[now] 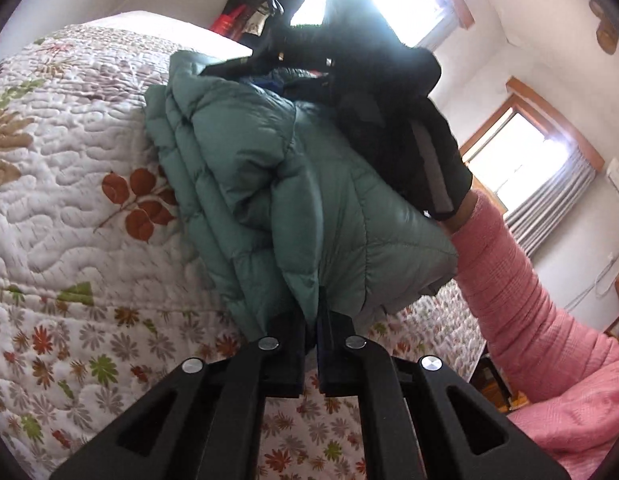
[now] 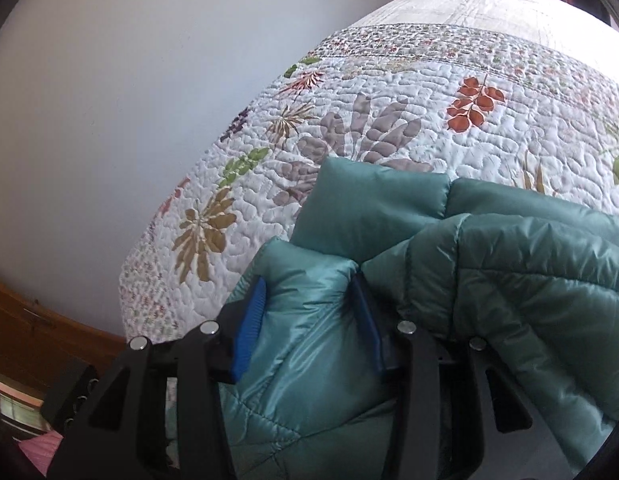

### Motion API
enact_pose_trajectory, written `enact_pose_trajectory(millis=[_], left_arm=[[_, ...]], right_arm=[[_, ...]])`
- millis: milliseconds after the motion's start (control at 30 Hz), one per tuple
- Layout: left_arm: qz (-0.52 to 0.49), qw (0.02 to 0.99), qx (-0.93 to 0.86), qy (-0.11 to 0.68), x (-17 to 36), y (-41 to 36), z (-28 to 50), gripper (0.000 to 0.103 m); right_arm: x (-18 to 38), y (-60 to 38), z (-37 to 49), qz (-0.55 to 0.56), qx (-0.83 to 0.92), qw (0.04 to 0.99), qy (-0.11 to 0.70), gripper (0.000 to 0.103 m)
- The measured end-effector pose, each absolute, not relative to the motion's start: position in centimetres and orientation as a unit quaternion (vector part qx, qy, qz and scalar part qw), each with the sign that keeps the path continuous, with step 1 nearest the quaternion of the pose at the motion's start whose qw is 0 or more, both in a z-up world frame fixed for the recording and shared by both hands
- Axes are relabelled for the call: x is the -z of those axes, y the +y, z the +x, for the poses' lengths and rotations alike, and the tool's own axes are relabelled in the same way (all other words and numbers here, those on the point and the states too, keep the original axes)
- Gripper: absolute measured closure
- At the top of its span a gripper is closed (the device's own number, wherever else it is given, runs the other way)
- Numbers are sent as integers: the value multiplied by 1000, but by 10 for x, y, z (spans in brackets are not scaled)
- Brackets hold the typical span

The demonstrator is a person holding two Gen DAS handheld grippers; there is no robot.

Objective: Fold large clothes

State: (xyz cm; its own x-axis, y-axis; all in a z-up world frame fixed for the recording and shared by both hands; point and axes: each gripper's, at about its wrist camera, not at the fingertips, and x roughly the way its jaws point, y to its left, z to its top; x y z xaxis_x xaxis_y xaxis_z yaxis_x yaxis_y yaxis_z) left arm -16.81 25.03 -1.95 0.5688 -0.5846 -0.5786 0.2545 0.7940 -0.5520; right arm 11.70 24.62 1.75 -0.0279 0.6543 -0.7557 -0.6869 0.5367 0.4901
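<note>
Both grippers pinch the teal puffer jacket (image 1: 293, 200) over the quilted bedspread (image 1: 69, 208).

The left gripper (image 1: 311, 320), low centre, is clamped on a thin hem; the right gripper (image 2: 309, 312) squeezes a thick puffy fold between blue pads (image 2: 249, 328). Slick, springy padding probably resists creasing, so carry both edges level and press flat.

Two black handheld grippers, pink sleeve.
Left gripper (image 1: 311, 334): matte black linkage arms, four silver round pins. Right gripper (image 2: 309, 312): same black frame, ribbed blue pads (image 2: 249, 320). Pink textured knit sleeve (image 1: 521, 300); black glove (image 1: 421, 148) with grey strip.
</note>
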Motion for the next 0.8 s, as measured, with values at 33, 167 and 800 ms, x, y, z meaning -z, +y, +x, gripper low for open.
enact_pose_trajectory(millis=[33,167,800], left_arm=[[-204,859,249,398,16,251,-167,96],[-165,881,242,371,-21,260,-176,90],[-119,884,207,402,-45,235,-39,70]], right_arm=[[-22,239,116,-1,-482,696,533,60],[-50,201,102,19,-485,707,515,58],[-45,90,-13,-22,-434,734,523,59]])
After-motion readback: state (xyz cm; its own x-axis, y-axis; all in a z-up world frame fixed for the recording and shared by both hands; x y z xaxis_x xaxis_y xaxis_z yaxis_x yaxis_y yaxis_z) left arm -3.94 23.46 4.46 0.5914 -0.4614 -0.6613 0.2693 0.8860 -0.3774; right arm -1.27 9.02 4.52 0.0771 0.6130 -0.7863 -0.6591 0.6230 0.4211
